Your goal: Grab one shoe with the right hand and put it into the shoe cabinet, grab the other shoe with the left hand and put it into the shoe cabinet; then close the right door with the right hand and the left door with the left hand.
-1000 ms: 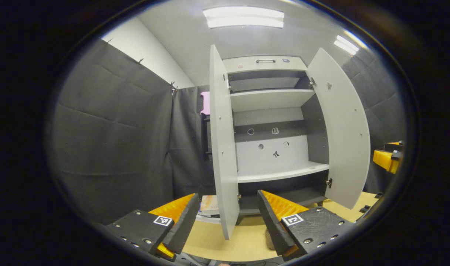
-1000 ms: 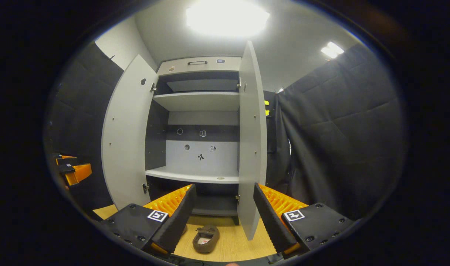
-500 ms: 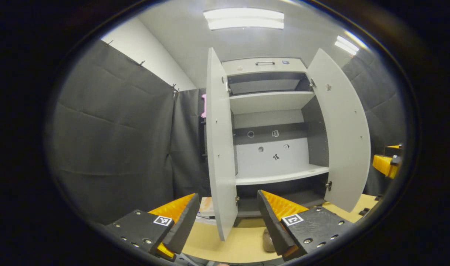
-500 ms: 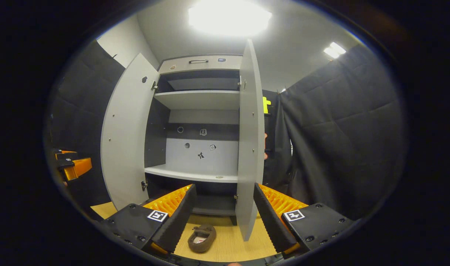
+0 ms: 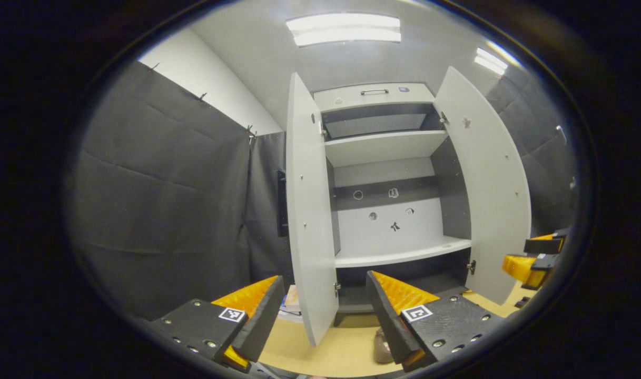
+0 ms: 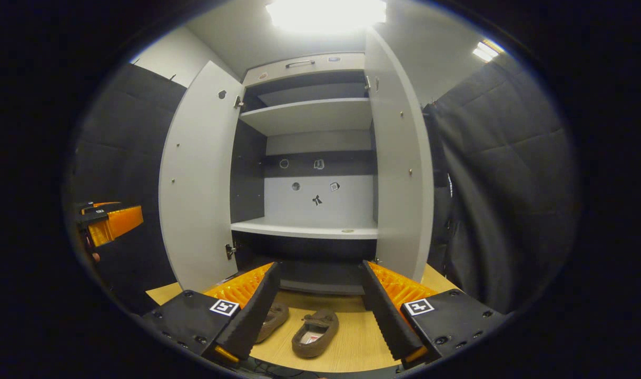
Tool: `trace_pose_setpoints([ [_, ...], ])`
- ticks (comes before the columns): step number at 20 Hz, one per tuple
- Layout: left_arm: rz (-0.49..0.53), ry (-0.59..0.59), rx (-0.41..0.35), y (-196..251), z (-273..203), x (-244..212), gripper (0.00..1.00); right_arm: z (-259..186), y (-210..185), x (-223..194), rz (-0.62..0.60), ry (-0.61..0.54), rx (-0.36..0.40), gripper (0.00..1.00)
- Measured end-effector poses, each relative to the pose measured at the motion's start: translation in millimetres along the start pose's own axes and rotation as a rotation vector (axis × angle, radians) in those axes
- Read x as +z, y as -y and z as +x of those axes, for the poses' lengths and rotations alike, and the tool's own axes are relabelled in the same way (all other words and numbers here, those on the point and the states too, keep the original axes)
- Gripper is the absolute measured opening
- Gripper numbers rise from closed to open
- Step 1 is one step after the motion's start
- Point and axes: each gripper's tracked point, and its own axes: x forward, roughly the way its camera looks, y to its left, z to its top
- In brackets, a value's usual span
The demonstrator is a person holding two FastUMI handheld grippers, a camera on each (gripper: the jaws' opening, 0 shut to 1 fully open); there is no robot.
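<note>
— So, where are the shoes?

— Both lie on the counter (image 6: 352, 342) before the shoe cabinet (image 6: 309, 226): one shoe (image 6: 315, 332) between the right gripper's (image 6: 320, 310) fingers in its view, the other shoe (image 6: 274, 319) beside it.

— And the jaws?

— Released on both; the left gripper (image 5: 323, 310) holds nothing. Both doors stand open.

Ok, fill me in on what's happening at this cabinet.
A person holds a gripper in each hand in front of the shoe cabinet, whose left door and right door both stand open. Two brown shoes lie on the wooden floor before it. The right gripper hangs open above them; the left gripper is open too. Neither holds anything.
</note>
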Motion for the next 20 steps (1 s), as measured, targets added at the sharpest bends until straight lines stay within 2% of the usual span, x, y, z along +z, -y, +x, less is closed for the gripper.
trace_pose_setpoints([
  [4, -0.008, 0.003, 0.011, -2, 6, -2, 0.91, 36, -18, -38, 0.008, -0.101, 0.043, 0.98],
  [5, -0.009, 0.008, 0.016, -2, 6, -2, 0.96, 45, -21, -48, 0.004, -0.127, 0.052, 0.98],
  [6, -0.009, 0.006, 0.021, -3, 7, -4, 0.91, 54, -21, -60, 0.0, -0.156, 0.056, 0.96],
  [10, -0.008, -0.02, 0.037, -8, 13, -13, 0.91, 82, -30, -107, 0.005, -0.289, 0.083, 0.98],
  [11, -0.01, -0.028, 0.042, -9, 14, -15, 0.96, 87, -32, -119, 0.009, -0.322, 0.09, 0.98],
  [12, -0.01, -0.035, 0.046, -10, 15, -17, 0.96, 92, -33, -131, 0.014, -0.356, 0.097, 0.98],
  [20, 0.009, -0.066, 0.062, -18, 18, -28, 0.96, 112, -43, -207, 0.028, -0.576, 0.145, 0.98],
])
